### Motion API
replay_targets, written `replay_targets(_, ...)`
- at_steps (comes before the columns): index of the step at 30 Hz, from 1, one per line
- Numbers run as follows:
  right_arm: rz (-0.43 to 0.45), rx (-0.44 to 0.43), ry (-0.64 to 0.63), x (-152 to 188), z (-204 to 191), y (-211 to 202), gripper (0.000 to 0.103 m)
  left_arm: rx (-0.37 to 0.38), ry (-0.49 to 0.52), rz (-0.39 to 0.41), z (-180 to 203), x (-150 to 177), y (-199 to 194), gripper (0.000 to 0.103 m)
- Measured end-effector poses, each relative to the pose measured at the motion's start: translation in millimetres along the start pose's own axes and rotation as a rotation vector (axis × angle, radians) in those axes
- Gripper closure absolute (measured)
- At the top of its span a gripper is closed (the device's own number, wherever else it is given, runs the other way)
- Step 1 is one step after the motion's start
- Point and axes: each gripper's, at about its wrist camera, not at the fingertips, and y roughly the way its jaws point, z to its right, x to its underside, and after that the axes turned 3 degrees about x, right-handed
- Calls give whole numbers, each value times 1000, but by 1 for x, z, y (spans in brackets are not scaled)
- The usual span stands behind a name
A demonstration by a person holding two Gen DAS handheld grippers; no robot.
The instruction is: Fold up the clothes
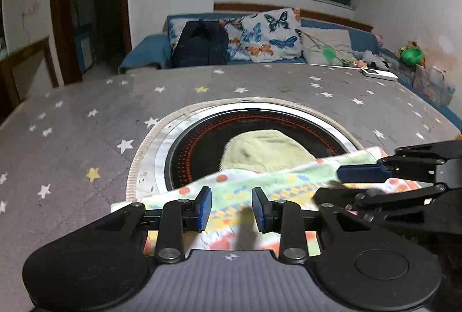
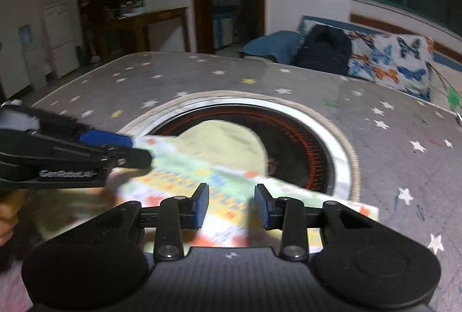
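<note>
Left hand-held gripper [image 1: 231,209] hovers low over the near part of a patterned cloth [image 1: 268,185], its 2 blue-padded fingers [image 1: 204,208] spread apart with nothing between them. That cloth, pale green with yellow and orange marks, lies on a grey worktop [image 1: 86,121] printed with white and yellow stars. Its far edge runs as a slanted line across the near side of a round black hob [image 1: 202,135] ringed in silver and set into the worktop. A pale yellow-green cloth [image 1: 265,150] lies on the hob, its near part tucked under the patterned cloth's far edge.

To the left of the hob the worktop is bare starred surface out to its rounded left edge. Beyond the hob more bare surface reaches the far edge, where a small white device [image 1: 379,74] lies at the right. Behind that edge stands a blue sofa [image 1: 144,52] carrying a dark backpack [image 1: 199,44] and a butterfly cushion [image 1: 268,34].

Right hand-held gripper [image 2: 231,208] also has its fingers parted and empty, and hangs over the patterned cloth [image 2: 202,179]. In the left wrist view it enters from the right, its blue pad [image 1: 363,172] lying on or just above the cloth's far right edge; contact cannot be judged. In the right wrist view the cloth's right corner [image 2: 366,211] ends on the worktop [image 2: 404,156], just beside the hob's rim [image 2: 346,167], with bare starred surface to the right of it.
</note>
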Motion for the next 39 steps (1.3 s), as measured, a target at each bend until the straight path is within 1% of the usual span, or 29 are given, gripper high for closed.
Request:
replay_targets(5,1,-29,-33,17,-18,-16,67,1,61,4,16,19,-13,69)
replay_targets(10,23,-48,-32,30,-30,-38,66,-13,54,15,19,36,-29,69)
replay_targets(12,33,-50,-36,35,-34,-45,63,-17,46,16,18,42,-34,69)
replay_targets(17,65,-38,-63,44,-47,-59,63,-34,65,29,20,54,-41,68)
replay_targets(19,56,-46,-69,45,-50,-59,63,-42,74,31,21,55,-41,68)
replay_targets(20,48,-40,-75,47,-52,-57,63,-51,86,36,22,55,-41,66)
replay_targets(24,52,-38,-65,51,-51,-60,62,-61,91,47,24,56,-49,67)
replay_targets(28,75,-38,-54,52,-51,-72,62,-20,82,86,32,56,-64,67)
replay_targets(33,77,-24,-48,62,-51,-77,62,-20,100,65,40,65,-60,67)
replay_targets(39,66,23,-12,75,-34,-86,61,-26,97,53,35,75,-59,66)
